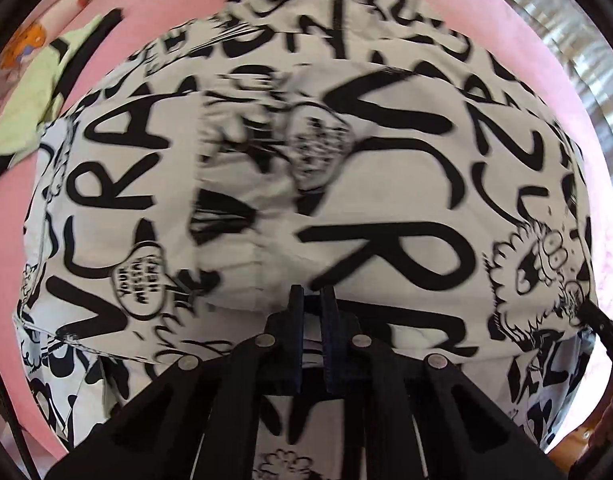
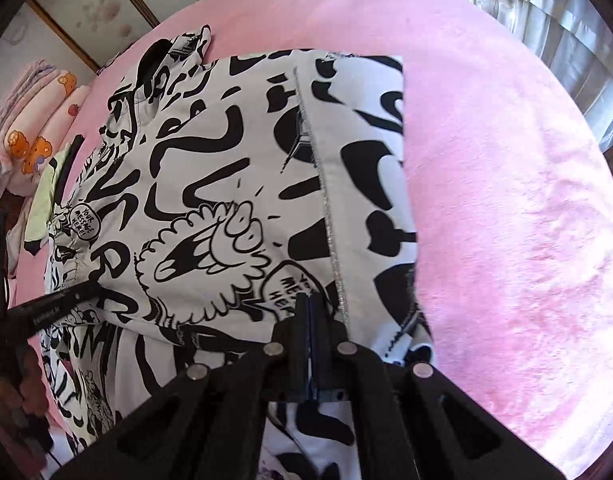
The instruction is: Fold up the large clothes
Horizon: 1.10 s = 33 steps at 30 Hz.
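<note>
Black-and-white printed garment (image 2: 210,184) lies spread on pink bedding (image 2: 506,200), partly folded w/ one side turned in. We've got left gripper (image 1: 313,300) and right gripper (image 2: 308,304) both pinched tight on its near edge; more folds left, approx. halfway.

Both grippers: black plastic linkage arms w/ round silver rivets (image 1: 265,340), dark-blue-faced jaws.
</note>
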### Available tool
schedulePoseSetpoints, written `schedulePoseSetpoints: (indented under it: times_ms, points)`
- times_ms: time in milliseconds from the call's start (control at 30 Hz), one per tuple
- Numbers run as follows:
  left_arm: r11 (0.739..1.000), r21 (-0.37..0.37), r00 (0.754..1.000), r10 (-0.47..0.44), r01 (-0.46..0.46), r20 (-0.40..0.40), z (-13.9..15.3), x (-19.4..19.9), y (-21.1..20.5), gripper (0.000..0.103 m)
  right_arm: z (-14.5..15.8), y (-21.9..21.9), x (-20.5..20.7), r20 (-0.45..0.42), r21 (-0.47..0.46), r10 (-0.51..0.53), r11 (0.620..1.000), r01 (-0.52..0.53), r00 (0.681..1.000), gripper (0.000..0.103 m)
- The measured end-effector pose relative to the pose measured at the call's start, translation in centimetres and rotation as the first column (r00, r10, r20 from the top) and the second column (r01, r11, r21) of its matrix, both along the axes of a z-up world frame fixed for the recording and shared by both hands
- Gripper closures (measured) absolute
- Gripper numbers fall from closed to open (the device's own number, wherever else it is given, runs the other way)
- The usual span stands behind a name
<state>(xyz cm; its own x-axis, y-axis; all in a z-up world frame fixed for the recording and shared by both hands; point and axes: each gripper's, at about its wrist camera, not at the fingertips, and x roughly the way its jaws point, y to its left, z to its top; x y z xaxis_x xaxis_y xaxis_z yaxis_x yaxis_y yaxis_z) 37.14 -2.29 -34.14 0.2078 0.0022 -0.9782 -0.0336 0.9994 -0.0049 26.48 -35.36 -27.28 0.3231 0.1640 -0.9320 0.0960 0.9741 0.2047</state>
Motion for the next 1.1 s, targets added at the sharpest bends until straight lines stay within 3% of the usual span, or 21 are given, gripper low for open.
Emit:
schedulePoseSetpoints:
  times_ms: [67,133,267,467,567,700,767,900,1100]
  points:
    - [1.0,-0.02,1.0,0.01,-0.01,0.003,0.0,0.2,1.0,0.096,0.5,-0.4,-0.3,0.001,-0.045,0.004,0.999,-0.004,1.0,0.103]
    - [1.0,-0.02,1.0,0.013,-0.013,0.006,-0.2,0.2,1.3,0.096,0.6,-0.9,-0.4,0.007,-0.013,-0.011,1.0,0.011,1.0,0.103]
    - [0.997,0.059,0.998,-0.056,0.055,0.024,-1.2,0.9,0.6,0.096,0.0,-1.2,-0.2,-0.006,0.007,-0.034,0.999,0.034,0.999,0.103]
    - [1.0,-0.003,0.999,-0.03,0.03,0.01,-2.7,0.8,1.5,0.098,-2.6,-2.4,-0.6,-0.031,0.093,-0.099,0.99,0.102,0.995,0.103]
    - [0.999,-0.037,1.0,-0.003,0.003,-0.011,-3.2,1.1,2.6,0.098,-3.4,-1.8,-0.4,-0.026,0.064,-0.066,0.996,0.068,0.997,0.103]
    - [1.0,0.006,0.999,-0.029,0.029,-0.022,-2.5,1.9,1.9,0.098,-2.7,-0.7,0.1,-0.024,0.018,-0.047,0.999,0.047,0.999,0.103]
    - [1.0,0.01,1.0,-0.028,0.028,-0.008,-1.4,2.0,1.4,0.098,-1.6,-0.6,0.0,-0.007,0.017,-0.046,0.999,0.046,0.999,0.103]
    - [0.997,-0.054,0.997,-0.047,0.051,0.064,1.2,2.5,0.0,0.098,0.6,0.4,0.5,0.032,0.027,-0.037,0.999,0.036,0.999,0.103]
    - [0.978,-0.149,0.98,-0.12,0.144,0.162,2.4,5.0,-4.0,0.098,3.1,4.2,3.6,0.204,0.084,0.059,0.993,-0.078,0.977,0.103]
